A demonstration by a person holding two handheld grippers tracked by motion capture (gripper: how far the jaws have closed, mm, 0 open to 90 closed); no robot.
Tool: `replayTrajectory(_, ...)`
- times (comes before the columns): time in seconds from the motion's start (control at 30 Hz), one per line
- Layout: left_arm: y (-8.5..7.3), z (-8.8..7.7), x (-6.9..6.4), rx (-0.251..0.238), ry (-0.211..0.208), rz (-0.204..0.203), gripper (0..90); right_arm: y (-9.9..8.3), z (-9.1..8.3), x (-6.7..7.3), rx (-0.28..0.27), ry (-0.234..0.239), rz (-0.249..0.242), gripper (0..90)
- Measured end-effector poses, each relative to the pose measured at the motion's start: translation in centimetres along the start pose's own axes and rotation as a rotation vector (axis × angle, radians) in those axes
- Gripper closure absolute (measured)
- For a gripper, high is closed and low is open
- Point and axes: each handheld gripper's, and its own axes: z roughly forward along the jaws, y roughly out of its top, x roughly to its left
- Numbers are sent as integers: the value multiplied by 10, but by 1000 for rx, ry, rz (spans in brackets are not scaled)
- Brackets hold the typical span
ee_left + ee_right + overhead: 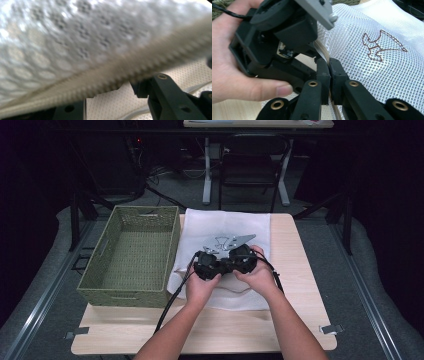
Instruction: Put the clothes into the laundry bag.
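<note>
Right gripper (329, 72) clamped shut, left gripper (209, 266) (jaws parted) alongside

White mesh bag (227, 227) lies flat beside basket (132, 252).

White open-mesh cloth bag (372, 50) with brown stitched emblem (379, 47) and beige ribbed woven edging (130, 67), matt black plastic right gripper (329, 72) with brass-coloured rivets, olive woven basket (131, 252), pale smooth wood-grain table (295, 320).

No words, nos. or brand names to read anywhere. One sign only: a small brown stitched shape on the white mesh bag (387, 62), at about 2 o'clock from the right gripper (329, 72), no letters in it.
</note>
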Motion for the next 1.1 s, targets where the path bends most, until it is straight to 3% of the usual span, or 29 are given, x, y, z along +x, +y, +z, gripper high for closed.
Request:
replayTrajectory(0.13,-3,-6,-1,12,6,21,585,-1,0,-2,-1,-2,2,876)
replayTrajectory(0.27,-8,-12,0,22,-3,12,552,-1,-2,-3,-6,-5,6,876)
replayTrajectory(0.53,-23,-39,1,-9,-35,36,521,-1,-3,-3,-5,-9,6,874)
replayTrajectory(0.67,-29,-57,4,-20,-71,76,512,-2,-3,-3,-7,-9,4,874)
replayTrajectory(0.9,-41,-80,10,-12,-78,138,509,-4,-1,-4,3,-5,3,871)
replayTrajectory(1.1,-52,-96,18,-33,-107,139,509,-6,0,-3,13,-6,4,870)
